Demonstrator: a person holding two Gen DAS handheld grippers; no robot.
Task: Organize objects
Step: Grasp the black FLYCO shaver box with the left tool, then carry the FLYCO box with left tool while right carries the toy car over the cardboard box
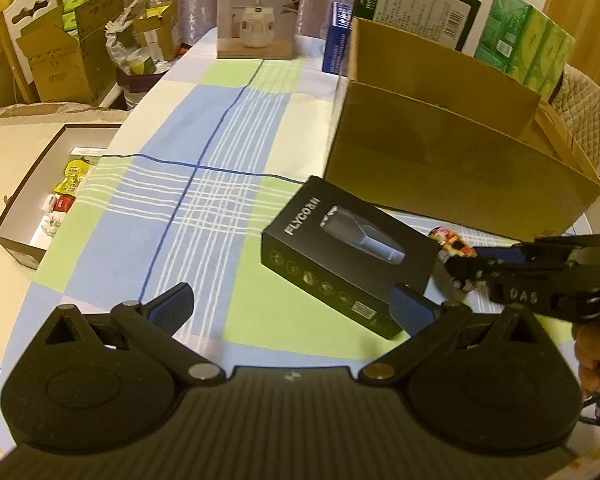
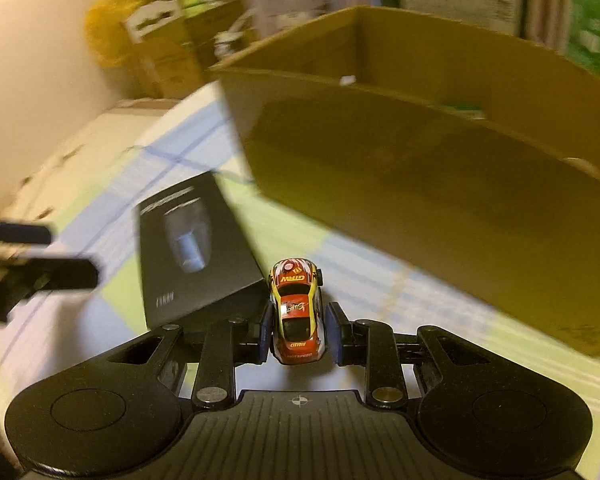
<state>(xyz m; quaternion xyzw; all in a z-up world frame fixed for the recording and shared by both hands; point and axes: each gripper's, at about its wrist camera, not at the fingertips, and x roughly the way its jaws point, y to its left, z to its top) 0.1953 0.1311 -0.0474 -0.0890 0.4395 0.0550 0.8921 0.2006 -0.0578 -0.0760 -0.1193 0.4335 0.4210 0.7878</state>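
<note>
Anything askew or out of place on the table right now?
The black rectangular product box lies diagonal to the plaid tablecloth's lines, close beside the small red-and-yellow toy car. Nothing spilled or visibly damaged.

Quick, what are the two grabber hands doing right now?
Left gripper: open wide, holding nothing, above the tablecloth by the black box.
Right gripper: closed on the toy car.
</note>
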